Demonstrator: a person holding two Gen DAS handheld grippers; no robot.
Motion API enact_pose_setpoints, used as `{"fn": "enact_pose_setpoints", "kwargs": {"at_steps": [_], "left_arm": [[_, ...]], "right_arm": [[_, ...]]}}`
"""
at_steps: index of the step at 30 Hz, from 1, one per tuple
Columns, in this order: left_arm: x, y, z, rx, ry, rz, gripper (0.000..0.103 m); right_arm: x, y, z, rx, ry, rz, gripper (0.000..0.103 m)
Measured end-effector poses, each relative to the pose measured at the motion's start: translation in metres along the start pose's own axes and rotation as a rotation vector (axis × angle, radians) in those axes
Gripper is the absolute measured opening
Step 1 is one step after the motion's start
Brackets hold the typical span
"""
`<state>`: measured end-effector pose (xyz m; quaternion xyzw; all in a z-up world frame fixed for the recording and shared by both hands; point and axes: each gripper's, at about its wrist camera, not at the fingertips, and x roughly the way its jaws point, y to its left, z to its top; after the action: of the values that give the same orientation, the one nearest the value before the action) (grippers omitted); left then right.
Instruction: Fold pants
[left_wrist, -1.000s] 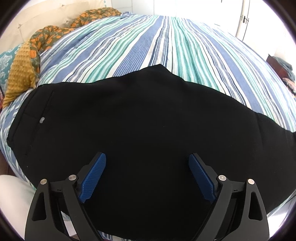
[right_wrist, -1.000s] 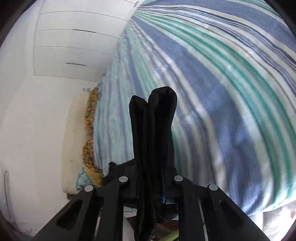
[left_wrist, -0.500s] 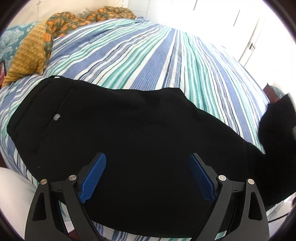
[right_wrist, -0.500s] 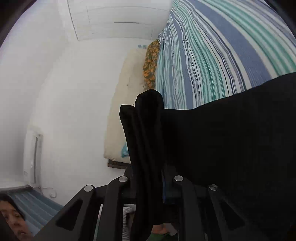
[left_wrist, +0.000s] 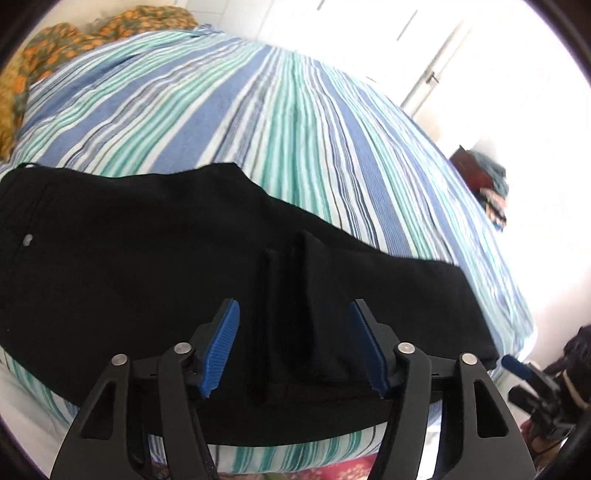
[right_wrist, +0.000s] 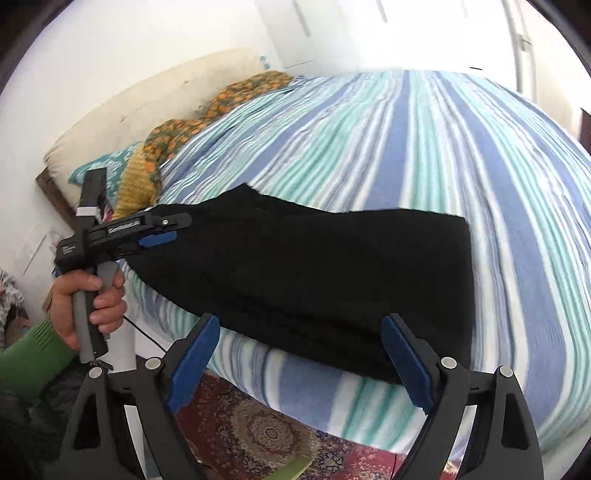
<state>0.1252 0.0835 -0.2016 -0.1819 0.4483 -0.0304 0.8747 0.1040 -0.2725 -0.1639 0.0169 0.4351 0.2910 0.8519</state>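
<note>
The right gripper (right_wrist: 299, 365) has let go, fingers wide; the left gripper (left_wrist: 295, 347), fingers half-closed, straddles a ridge of the pants (right_wrist: 314, 273), folded once at the bed (right_wrist: 461, 155) edge; more folds likely remain.

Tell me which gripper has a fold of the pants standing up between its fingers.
The left gripper: a raised fold of the black pants stands between its open blue pads. The right gripper, also open, holds nothing.

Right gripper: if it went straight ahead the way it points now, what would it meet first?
Most likely the near edge of the black pants on the striped bedspread. The right gripper is open and empty; depth is unclear.
</note>
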Motion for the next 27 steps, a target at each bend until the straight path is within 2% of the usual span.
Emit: {"fn": "enact_pose_setpoints", "kwargs": {"at_steps": [3,5,6,7,8,11,13,15,18,20,23,25,26,27], "left_arm": [[0.016,-0.016,-0.005,0.042,0.040,0.035,0.055],[0.021,-0.020,-0.005,0.049,0.046,0.042,0.054],[0.024,-0.023,-0.005,0.057,0.049,0.039,0.039],[0.027,-0.025,-0.005,0.070,0.060,0.035,0.014],[0.032,-0.029,-0.006,0.088,0.079,0.046,0.004],[0.029,-0.040,-0.009,0.141,0.051,0.095,0.002],[0.019,-0.031,-0.008,0.139,0.026,0.112,0.002],[0.006,-0.018,-0.006,0.101,0.010,0.122,0.002],[0.012,0.000,-0.014,0.070,0.052,0.148,0.002],[0.019,0.001,-0.018,0.082,0.074,0.157,0.002],[0.023,-0.008,-0.020,0.122,0.066,0.191,0.002],[0.027,-0.006,-0.021,0.118,0.076,0.196,0.003],[0.027,-0.004,-0.022,0.113,0.081,0.193,0.003],[0.026,-0.002,-0.023,0.108,0.083,0.184,0.003]], "right_arm": [[-0.018,-0.034,-0.012,0.154,-0.035,-0.011,0.089],[-0.022,-0.041,-0.009,0.181,-0.086,-0.012,0.089],[-0.023,-0.043,-0.007,0.170,-0.096,-0.020,0.089],[-0.015,-0.040,-0.002,0.154,-0.091,-0.031,0.089],[-0.008,-0.038,0.000,0.140,-0.080,-0.039,0.089],[0.003,-0.035,0.004,0.125,-0.044,-0.049,0.089],[-0.002,-0.034,0.005,0.116,-0.054,-0.066,0.089],[-0.009,-0.036,0.005,0.117,-0.090,-0.094,0.089],[-0.025,-0.042,0.010,0.139,-0.162,-0.146,0.089],[-0.033,-0.044,0.018,0.149,-0.206,-0.135,0.089],[-0.030,-0.043,0.036,0.150,-0.221,-0.073,0.089],[-0.017,-0.044,0.041,0.174,-0.206,0.046,0.089],[-0.003,-0.047,0.039,0.198,-0.165,0.125,0.089],[0.017,-0.052,0.033,0.232,-0.083,0.171,0.089]]}}
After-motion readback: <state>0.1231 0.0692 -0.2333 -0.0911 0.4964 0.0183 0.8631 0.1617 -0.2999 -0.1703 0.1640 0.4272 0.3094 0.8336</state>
